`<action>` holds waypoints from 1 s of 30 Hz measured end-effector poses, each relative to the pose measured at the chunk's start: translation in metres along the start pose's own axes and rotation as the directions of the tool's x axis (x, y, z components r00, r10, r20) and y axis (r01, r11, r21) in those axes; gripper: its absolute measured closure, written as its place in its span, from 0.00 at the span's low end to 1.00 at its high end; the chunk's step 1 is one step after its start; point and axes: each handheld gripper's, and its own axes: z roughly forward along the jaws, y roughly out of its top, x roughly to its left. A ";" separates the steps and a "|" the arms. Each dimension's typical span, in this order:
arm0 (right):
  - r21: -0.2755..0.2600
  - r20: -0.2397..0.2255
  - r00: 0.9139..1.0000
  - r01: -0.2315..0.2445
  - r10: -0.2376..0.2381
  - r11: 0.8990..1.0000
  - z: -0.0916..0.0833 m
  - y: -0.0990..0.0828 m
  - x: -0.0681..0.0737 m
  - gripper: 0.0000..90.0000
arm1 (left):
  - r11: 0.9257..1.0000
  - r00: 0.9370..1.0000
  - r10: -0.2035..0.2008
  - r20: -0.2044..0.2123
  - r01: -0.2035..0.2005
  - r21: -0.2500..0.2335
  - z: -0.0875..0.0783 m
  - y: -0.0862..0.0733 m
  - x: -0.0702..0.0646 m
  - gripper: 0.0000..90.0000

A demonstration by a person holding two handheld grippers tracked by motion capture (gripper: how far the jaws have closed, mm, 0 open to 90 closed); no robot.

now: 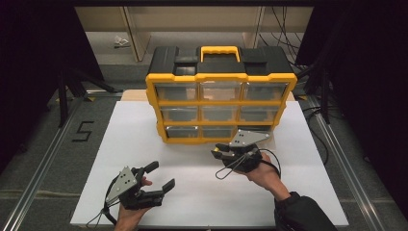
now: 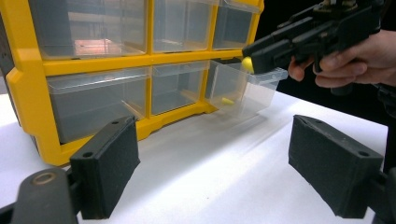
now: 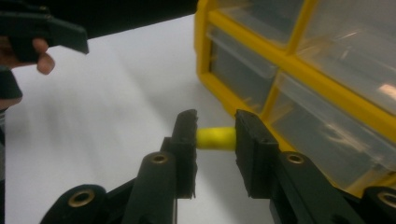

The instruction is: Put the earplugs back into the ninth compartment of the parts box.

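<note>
Surface: You work on a white board [image 1: 144, 144] laid on a grey floor-like base, with metal rails along both sides.
Room: Dark curtains close you in left and right; pale wooden shelving stands behind, and a "5" is marked on the grey to the left of the board.
Organizer: A yellow-framed drawer cabinet [image 1: 221, 103] with a black top and yellow handle stands upright at the far middle of the board, its clear drawers facing you.
Open drawer: The bottom right drawer [image 2: 243, 88] is pulled out; in the left gripper view a small yellow piece [image 2: 227, 101] lies on its floor.
Right claw: Your right gripper [image 3: 215, 140] is closed on a yellow cylinder [image 3: 215, 138], pads pressing on its two ends.
Cylinder's place: It sits crosswise between the pad tips, lifted clear of the board, just in front of the open drawer and above its front edge.
Cylinder's look: Short, round, plain bright yellow, matte, slightly blurred.
Left claw: Your left gripper [image 2: 215, 163] stands wide open with nothing between its pads, low over the near left of the board, well apart from the cabinet.
</note>
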 end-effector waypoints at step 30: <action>-0.072 0.148 0.983 -0.099 0.109 0.993 -0.034 -0.005 -0.045 0.78 | 1.000 1.000 0.002 -0.001 -0.002 -0.005 -0.001 0.001 0.000 0.17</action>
